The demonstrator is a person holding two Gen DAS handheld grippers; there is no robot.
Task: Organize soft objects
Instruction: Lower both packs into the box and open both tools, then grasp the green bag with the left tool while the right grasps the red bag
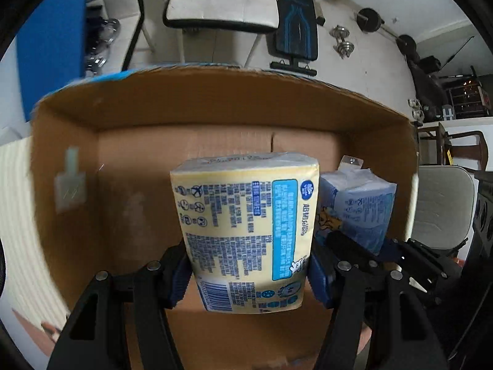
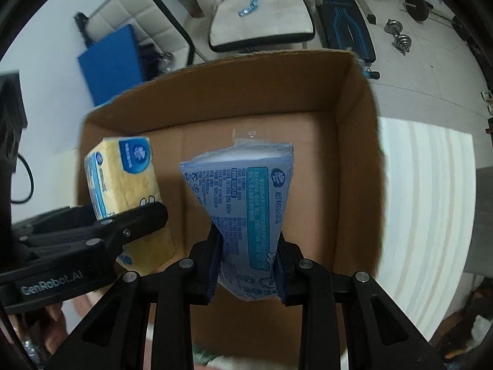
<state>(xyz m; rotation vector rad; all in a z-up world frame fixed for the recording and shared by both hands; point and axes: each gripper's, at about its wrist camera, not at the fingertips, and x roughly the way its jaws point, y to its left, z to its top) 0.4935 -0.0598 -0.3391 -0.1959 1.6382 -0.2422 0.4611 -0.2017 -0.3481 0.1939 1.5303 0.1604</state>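
Observation:
My left gripper [image 1: 248, 273] is shut on a yellow tissue pack [image 1: 243, 231], held upright over the open cardboard box [image 1: 77, 141]. My right gripper [image 2: 248, 273] is shut on a blue tissue pack [image 2: 243, 203], squeezing its lower part thin, also over the box [image 2: 354, 141]. In the left wrist view the blue pack [image 1: 357, 212] and the right gripper's fingers [image 1: 354, 251] show just to the right. From the right wrist camera the yellow pack [image 2: 123, 182] appears at the left with a black left finger [image 2: 138, 220] across it. The box floor is bare.
A white striped surface [image 2: 428, 200] lies beside the box. Beyond it on the floor stand a white chair [image 1: 220, 0], a blue mat [image 1: 50, 37], a black-and-blue weight bench [image 1: 297, 27] and dumbbells [image 1: 342, 41]. A grey cushioned chair [image 1: 440, 206] is at the right.

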